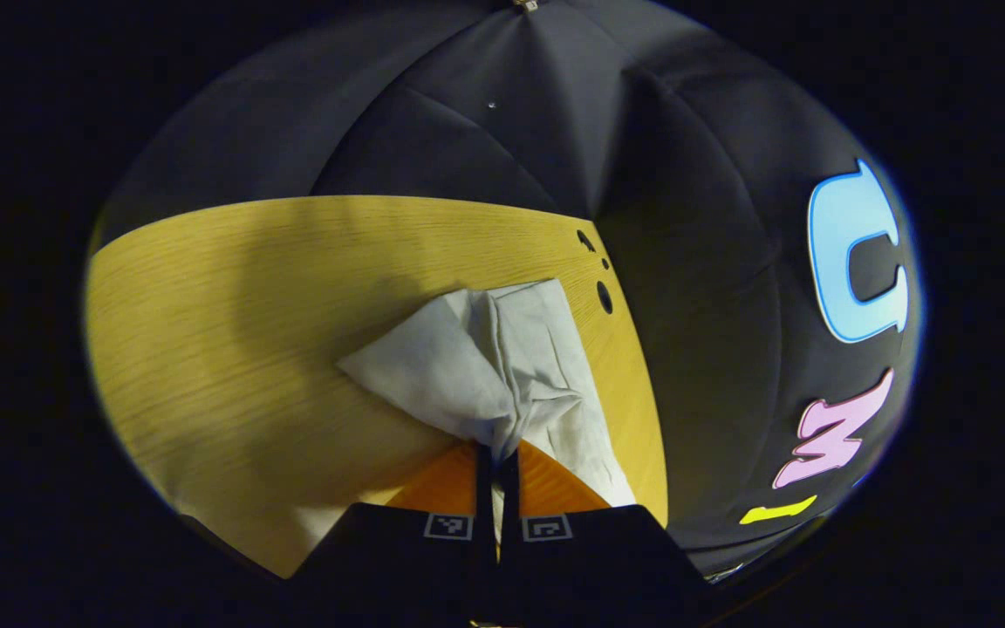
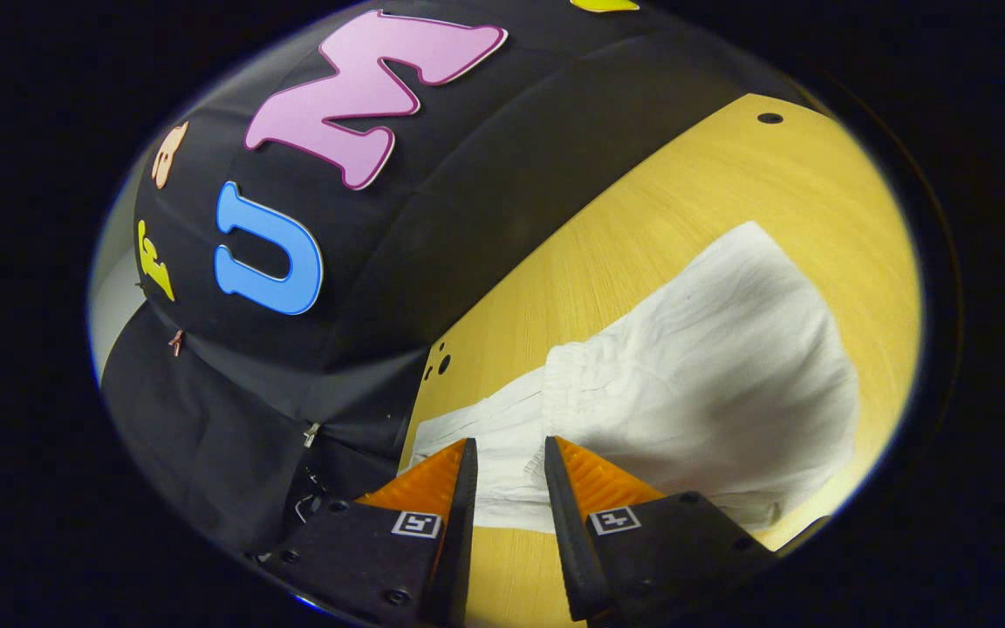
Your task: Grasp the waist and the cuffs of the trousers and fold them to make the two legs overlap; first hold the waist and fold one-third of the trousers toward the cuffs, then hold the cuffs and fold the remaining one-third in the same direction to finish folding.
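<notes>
A: Item 1, trousers point(image 1: 485, 366)?
B: White, creased cloth. In left gripper view lying on wooden tabletop point(image 1: 232, 331), close to its far edge and far right corner, beside three dark holes point(image 1: 604, 296) in the wood. One end bunched up and lifted off the surface.

A: Item 2, left gripper point(image 1: 496, 453)?
B: Fingers pressed together w/ a pinch of trouser cloth clamped between them. Fabric fans out from the tips toward the far edge. Which part of the garment is pinched: cannot tell.

A: Item 3, right gripper point(image 2: 507, 453)?
B: Fingers apart, gap plain between them. Tips just above near edge of the trousers point(image 2: 712, 366); no cloth between them. Touching or not: cannot tell.

A: Trousers, right gripper view?
B: Spread across tabletop point(image 2: 642, 218), gathered elastic waist band visible mid-cloth, flat pleated part running on toward the table edge by the booth wall. Small holes point(image 2: 441, 362) in the wood near that edge; one more hole point(image 2: 769, 118) at far corner.

A: Surroundings?
B: Black cloth wall point(image 1: 485, 113) behind table in both views.
</notes>
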`<state>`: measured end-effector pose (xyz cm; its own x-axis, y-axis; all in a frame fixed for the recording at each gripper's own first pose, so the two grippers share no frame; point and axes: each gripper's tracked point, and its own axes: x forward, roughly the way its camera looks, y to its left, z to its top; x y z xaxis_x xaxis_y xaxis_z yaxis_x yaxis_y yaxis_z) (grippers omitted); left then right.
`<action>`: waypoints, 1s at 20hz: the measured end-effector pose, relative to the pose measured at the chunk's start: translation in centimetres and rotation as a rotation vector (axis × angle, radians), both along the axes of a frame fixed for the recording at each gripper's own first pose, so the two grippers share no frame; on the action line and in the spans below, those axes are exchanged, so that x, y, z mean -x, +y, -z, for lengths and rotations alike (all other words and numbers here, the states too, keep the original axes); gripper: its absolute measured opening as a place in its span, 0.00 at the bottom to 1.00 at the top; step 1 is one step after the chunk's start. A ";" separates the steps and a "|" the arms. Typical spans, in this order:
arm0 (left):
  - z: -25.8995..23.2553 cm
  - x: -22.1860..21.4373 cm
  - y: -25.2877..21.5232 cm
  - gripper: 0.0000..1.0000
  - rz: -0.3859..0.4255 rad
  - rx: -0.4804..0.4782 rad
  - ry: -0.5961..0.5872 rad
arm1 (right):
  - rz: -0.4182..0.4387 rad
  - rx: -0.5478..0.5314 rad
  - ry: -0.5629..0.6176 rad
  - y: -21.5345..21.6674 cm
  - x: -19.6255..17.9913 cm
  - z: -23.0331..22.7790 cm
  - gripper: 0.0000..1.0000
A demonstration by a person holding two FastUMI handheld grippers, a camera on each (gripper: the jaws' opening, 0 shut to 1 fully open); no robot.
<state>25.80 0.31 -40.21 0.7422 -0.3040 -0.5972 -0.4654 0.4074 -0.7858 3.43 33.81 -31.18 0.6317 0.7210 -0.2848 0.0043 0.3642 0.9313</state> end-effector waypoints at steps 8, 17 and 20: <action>-6.6 -3.2 -1.3 0.06 -0.012 -0.032 -0.196 | 0.158 0.033 0.048 -12.6 4.0 0.1 0.47; -15.6 -4.3 -11.1 0.06 0.140 -0.196 -0.375 | 0.232 0.034 0.096 -21.2 7.6 1.6 0.47; -17.7 -3.3 -16.4 0.06 0.229 -0.238 -0.431 | 0.237 0.037 0.101 -23.4 8.0 2.2 0.47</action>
<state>29.14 -16.14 -22.55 0.8656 -0.3805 -0.3254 0.0002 0.6503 -0.7597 -4.59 10.43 -33.36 0.7488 0.5445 -0.3780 0.1853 0.3757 0.9081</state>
